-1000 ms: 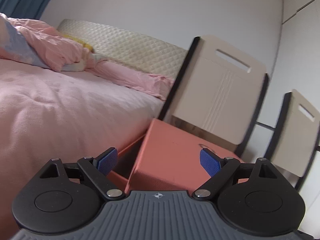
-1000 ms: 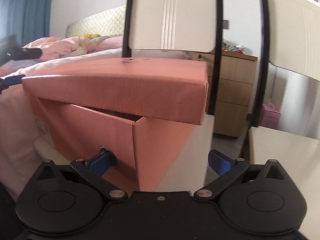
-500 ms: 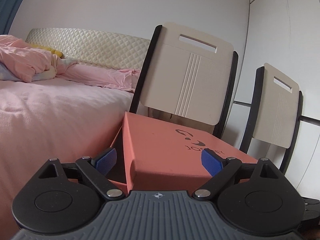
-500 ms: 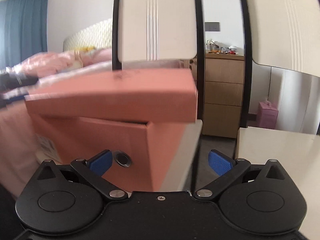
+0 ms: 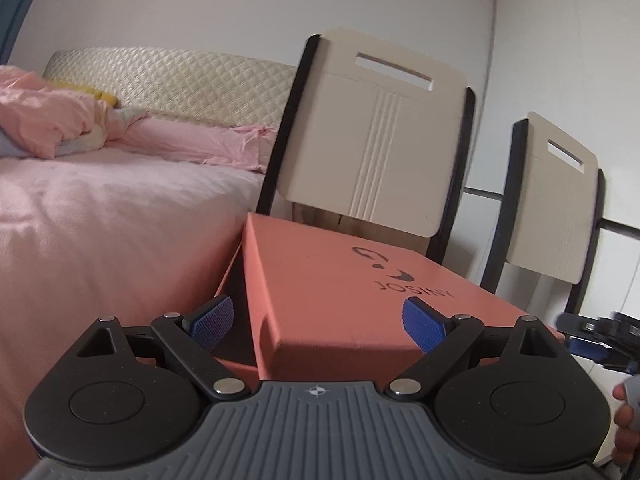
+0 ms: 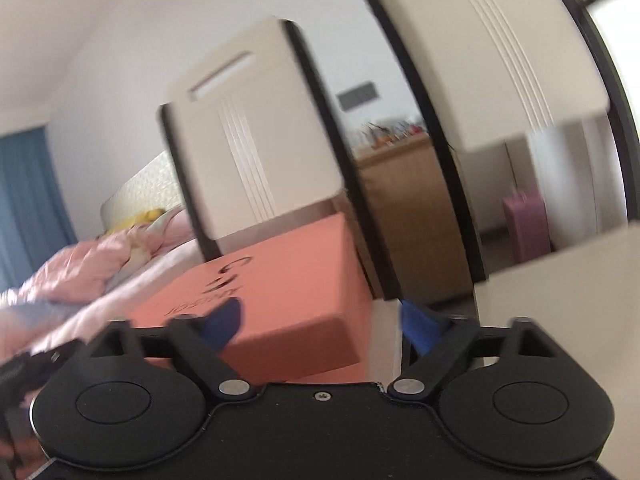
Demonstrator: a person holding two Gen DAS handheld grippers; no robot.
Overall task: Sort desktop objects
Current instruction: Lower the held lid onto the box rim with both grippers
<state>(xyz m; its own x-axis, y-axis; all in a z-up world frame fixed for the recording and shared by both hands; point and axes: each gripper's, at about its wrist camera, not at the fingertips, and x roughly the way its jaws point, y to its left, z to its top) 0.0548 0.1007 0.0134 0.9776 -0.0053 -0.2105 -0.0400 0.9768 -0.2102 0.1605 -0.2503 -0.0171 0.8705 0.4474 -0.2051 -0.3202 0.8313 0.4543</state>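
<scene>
The box (image 5: 340, 304) stands at the frame's centre on a pale chair seat (image 6: 384, 344), lid askew. Left of it, the bed (image 5: 100, 232) carries a crumpled pink quilt (image 5: 44, 124) at upper left.

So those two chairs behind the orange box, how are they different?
The near chair stands directly behind the orange box and beside the bed; the far chair stands off to the right, against the wall. The near chair looks larger in the left view, being closer. Both share cream ribbed backs, a slot handle and black frames.
</scene>
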